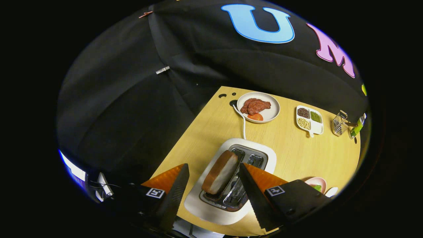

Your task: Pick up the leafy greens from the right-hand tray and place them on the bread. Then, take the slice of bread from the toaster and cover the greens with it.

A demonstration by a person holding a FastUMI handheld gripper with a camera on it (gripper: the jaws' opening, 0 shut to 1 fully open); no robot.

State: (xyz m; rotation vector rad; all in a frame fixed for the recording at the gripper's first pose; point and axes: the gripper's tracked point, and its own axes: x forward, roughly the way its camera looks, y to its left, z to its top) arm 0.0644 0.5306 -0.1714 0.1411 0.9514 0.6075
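1. Bread slice [219,172]: stands upright in the near-left slot of the toaster, brown crust on top, pale face toward the right finger. It lies between the two fingers and just ahead of their tips. Its long axis runs along the slot, nearly the same way the fingers point and leaning slightly to the right as it goes away from the claw.
2. Gripper [213,170]: fingers spread wide, one to each side of the slice, neither touching it; nothing held. Judged: the flat faces of the slice face the finger pads, so a straight descent and a squeeze across its thin dimension would take it.
3. Toaster [211,211]: white body, two metal-lined slots; the right slot appears empty. It sits directly under the claw, with its cord [243,124] running away beyond the fingers.
4. Pink dish [315,182]: just past the right finger's housing, partly hidden, with a scrap of leafy greens [318,187] showing in it. Whether bread lies beneath cannot be told.
5. Plate [272,114]: well beyond the fingers, holding meat slices [255,105] and a tomato piece [255,116].
6. Divided dish [310,120]: beyond and to the right, with three compartments of beans or grains.
7. Wire holder [339,124]: farthest right, beyond the divided dish.
8. Table [297,155]: light wood, bearing all of the above.
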